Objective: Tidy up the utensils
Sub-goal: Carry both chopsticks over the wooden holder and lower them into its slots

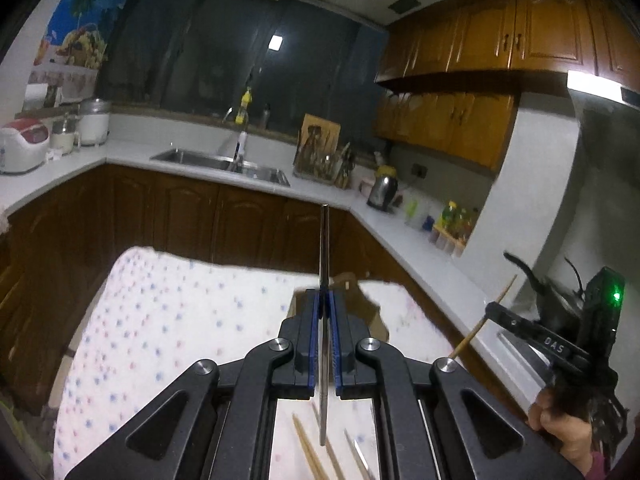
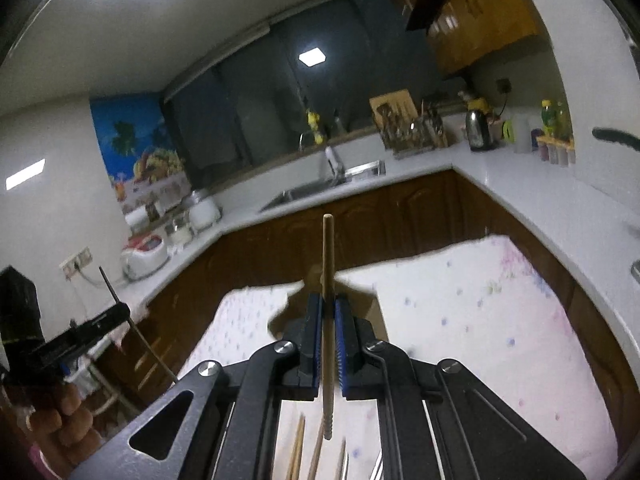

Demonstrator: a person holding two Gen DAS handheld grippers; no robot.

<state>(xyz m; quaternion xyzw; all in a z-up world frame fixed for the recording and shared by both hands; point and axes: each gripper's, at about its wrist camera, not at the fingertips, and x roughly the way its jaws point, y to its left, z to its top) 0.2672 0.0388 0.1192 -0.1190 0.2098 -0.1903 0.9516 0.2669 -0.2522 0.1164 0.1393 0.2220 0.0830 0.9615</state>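
Note:
My left gripper (image 1: 325,300) is shut on a thin dark metal chopstick (image 1: 325,248) that stands upright between the blue pads, raised above the table. My right gripper (image 2: 328,304) is shut on a wooden chopstick (image 2: 328,256), also upright. Each gripper shows in the other's view: the right one (image 1: 496,312) with its wooden stick at the right, the left one (image 2: 116,312) with its dark stick at the left. Loose wooden chopsticks (image 1: 308,448) and metal utensils (image 2: 376,468) lie on the table below. A brown cardboard box (image 1: 372,312) sits just beyond the fingers.
The table has a white cloth with coloured dots (image 1: 168,320). Behind it run brown cabinets and a white counter with a sink (image 1: 224,160), rice cooker (image 1: 22,148), kettle (image 1: 382,190), utensil rack (image 1: 324,160) and spice bottles (image 1: 452,220).

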